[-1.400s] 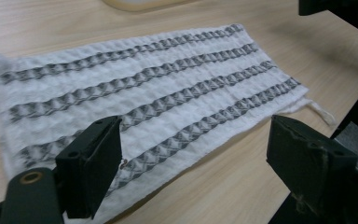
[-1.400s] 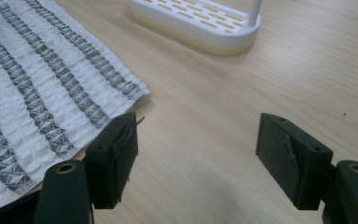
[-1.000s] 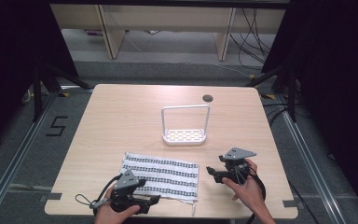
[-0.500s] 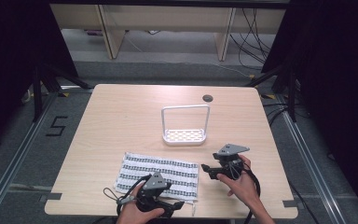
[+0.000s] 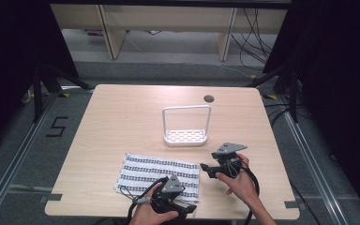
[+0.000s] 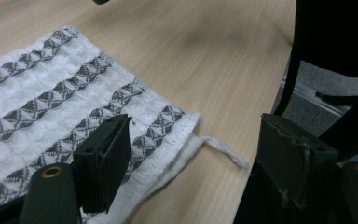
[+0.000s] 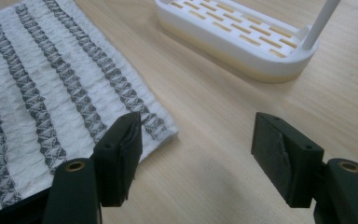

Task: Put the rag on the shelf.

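- One striped cloth (image 5: 158, 174) lay flat on the wooden table (image 5: 122, 117), near the 6 o'clock edge.
- One white rack (image 5: 186, 125) stood at the cloth's 1 o'clock, apart from it.
- Two grippers were there.
- The left gripper (image 6: 193, 163) had its jaws wide apart over the cloth's corner.
- The right gripper (image 7: 196, 149) was wide apart too, holding nothing, beside the cloth's edge.

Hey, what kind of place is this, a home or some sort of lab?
Probably a lab or recording setup, not a home: a bare wooden table stands inside a metal frame, loose cables run across the floor behind, and a floor marking "5" sits beside it.
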